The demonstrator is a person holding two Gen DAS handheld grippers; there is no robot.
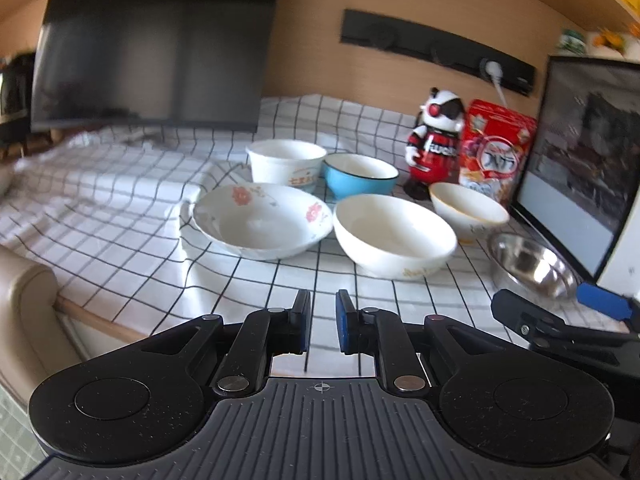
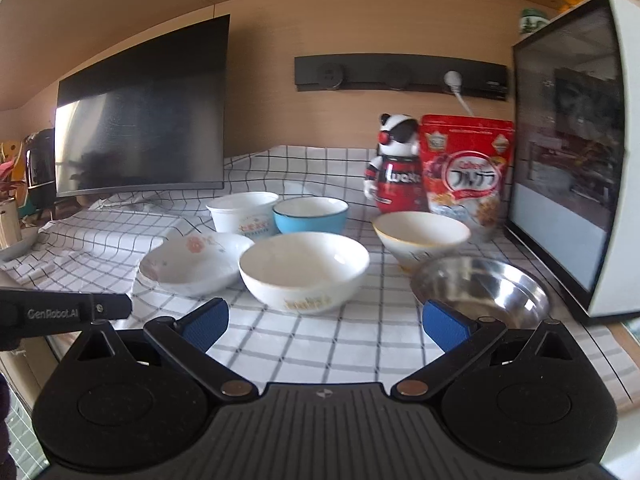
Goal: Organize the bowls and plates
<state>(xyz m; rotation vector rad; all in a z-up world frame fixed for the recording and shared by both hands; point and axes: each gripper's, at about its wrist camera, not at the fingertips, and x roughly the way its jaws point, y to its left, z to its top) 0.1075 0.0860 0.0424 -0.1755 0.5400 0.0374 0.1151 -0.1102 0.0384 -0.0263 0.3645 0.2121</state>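
Left claw (image 1: 322, 320): nearly clenched, only a narrow slit between its blue pads, nothing in it; it hangs over the near edge of the counter.
Right claw (image 2: 326, 326): released, jaws spread wide and empty, aimed at the bowls.
Counter (image 1: 120, 208): covered by a white cloth with a black grid.
Flowered bowl (image 1: 262, 226): shallow, white with red blossoms, front left of the group.
Plain white bowl (image 1: 394, 236): just beside the flowered bowl, to its right.
Blue bowl (image 1: 360, 176): behind those two, white inside.
White tub (image 1: 286, 164): left of the blue bowl, close beside it.
Gold-rimmed bowl (image 1: 468, 210): at the right, in front of the cereal bag (image 1: 496, 152).
Steel bowl (image 1: 532, 264): nearest on the right, by the appliance door (image 1: 580, 168).
Toy figure (image 1: 436, 140): upright, left of the bag.
Dark screen (image 1: 152, 48): at the back left.
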